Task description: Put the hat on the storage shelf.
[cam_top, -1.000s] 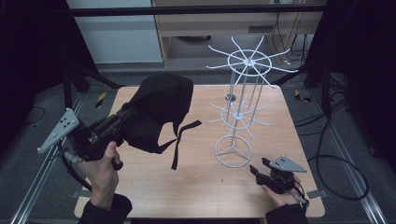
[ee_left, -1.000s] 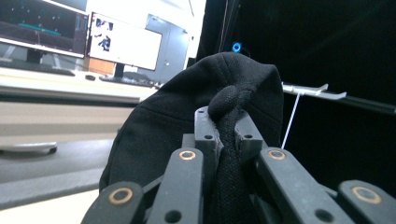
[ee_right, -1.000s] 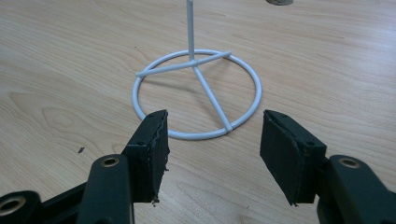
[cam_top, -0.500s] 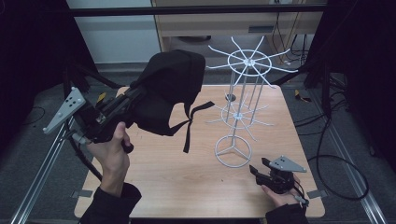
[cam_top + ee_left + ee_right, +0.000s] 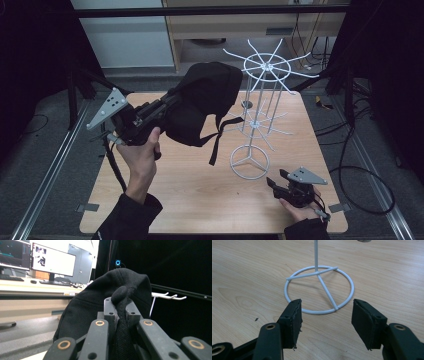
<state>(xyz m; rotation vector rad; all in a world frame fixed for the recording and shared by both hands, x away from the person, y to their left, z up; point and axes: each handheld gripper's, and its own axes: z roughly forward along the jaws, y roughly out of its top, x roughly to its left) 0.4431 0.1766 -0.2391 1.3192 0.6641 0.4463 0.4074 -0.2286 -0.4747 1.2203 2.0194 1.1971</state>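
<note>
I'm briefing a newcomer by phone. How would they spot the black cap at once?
Start at the wooden table with the white wire rack. Left of the rack's top spokes, the left tool holds up the black cap, a strap dangling: the one soft, dark item.

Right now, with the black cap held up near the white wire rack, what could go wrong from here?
1. The black fabric cap is pinched in the left gripper by a thin fold, so it might slip out.
2. Its dangling black strap hangs beside the white wire hanging rack and could snag a lower prong.
3. The rack's ring base stands free; the open right gripper is not holding it, so a push may tip it.
</note>
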